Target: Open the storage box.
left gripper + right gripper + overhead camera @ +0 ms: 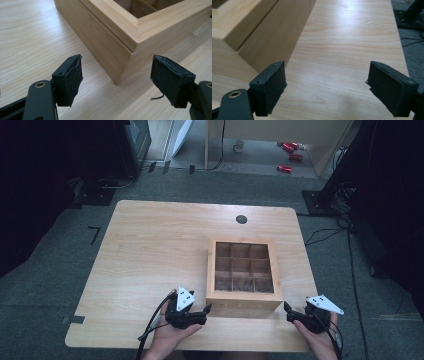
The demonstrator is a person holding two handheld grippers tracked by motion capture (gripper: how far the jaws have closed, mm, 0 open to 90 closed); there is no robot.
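A light wooden box (243, 270) with a windowed lid over a grid of compartments stands on the right half of the table. My left gripper (206, 309) lies low at the near edge, pointing at the box's near-left corner (125, 50). Its jaws (117, 75) stand open with only bare table between the pads. My right gripper (288, 309) sits just off the box's near-right corner (249, 32), also open (327, 82) and empty. Neither gripper touches the box.
The wooden table (150, 250) has a black round grommet (241, 219) near its far edge. The right edge of the table (398, 37) runs close to my right gripper. Red objects (290, 151) and cables lie on the grey floor beyond.
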